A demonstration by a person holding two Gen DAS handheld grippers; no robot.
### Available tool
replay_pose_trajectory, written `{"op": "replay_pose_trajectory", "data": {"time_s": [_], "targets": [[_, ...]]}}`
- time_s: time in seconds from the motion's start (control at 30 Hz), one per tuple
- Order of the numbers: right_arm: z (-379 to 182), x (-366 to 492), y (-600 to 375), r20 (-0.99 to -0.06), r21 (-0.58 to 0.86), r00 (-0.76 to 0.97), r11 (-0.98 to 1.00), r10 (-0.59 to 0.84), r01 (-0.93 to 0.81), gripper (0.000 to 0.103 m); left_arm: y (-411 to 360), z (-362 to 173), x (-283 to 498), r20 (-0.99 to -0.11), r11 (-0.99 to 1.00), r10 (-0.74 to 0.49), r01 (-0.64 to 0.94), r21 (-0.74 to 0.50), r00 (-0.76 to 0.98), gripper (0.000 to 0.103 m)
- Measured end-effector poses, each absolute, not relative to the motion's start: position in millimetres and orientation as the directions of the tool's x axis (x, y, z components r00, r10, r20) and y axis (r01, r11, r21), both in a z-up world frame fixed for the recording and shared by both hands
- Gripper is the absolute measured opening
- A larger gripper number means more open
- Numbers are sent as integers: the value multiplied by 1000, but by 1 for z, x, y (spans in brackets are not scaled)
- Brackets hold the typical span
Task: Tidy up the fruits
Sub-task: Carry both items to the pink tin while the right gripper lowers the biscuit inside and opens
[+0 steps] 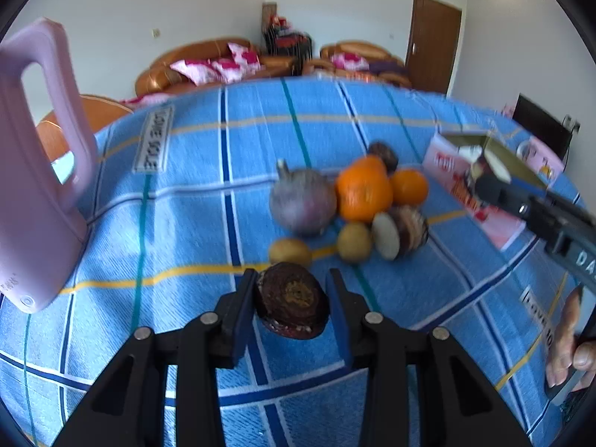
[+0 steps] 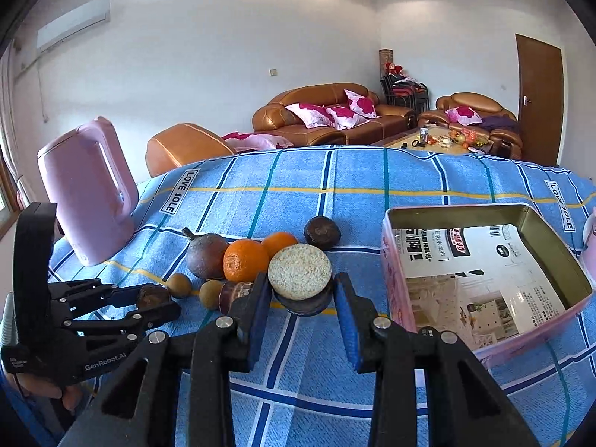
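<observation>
A pile of fruit lies on the blue checked tablecloth point(image 2: 298, 186): two oranges point(image 2: 246, 260), a purple-grey pomegranate point(image 2: 206, 255), two small brown longans point(image 2: 178, 285), a dark round fruit point(image 2: 322, 232) and dark halved fruits. My left gripper point(image 1: 292, 298) has its jaws around a dark halved fruit point(image 1: 292, 303); the left pad touches it, the right pad shows a small gap. My right gripper point(image 2: 301, 298) stands open around a halved fruit with a pale cut face point(image 2: 300, 272), both pads slightly apart from it. The left gripper also shows in the right wrist view point(image 2: 149, 300).
An open pink tin box point(image 2: 484, 279) with printed paper inside lies to the right of the fruit. A pink kettle point(image 2: 87, 190) stands at the table's left. Sofas and a coffee table are beyond the far edge.
</observation>
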State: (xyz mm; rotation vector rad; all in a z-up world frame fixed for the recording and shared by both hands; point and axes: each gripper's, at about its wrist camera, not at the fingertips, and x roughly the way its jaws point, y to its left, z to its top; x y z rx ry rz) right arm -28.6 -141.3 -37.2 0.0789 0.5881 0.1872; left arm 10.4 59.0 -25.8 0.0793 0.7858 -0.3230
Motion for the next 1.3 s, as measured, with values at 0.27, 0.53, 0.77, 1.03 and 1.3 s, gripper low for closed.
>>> {"op": "replay_pose_trajectory", "data": {"time_s": [0.27,0.53,0.77,1.03,1.3], "targets": [[-24,-36,-155,-489,126,857,985,166,-119,37,78,-9,11,-580,962,-274,231,-149,767,39],[-19,-33,-199,-490,129,864,990,112,-55,37,54,-1,4,-561,969,-246,216,-121,790,39],[-22,-31,-253,-498,73,867,997,5,37,37,13,7,0,-547,958,-278,270,-98,789,39],[-29,-26,-300,-519,55,853,993,-57,100,37,-57,14,8,-546,929,-355,350,-118,759,39],[-35,-22,-325,-556,103,831,989,-28,102,37,-136,14,15,-563,891,-429,434,-134,707,39]]}}
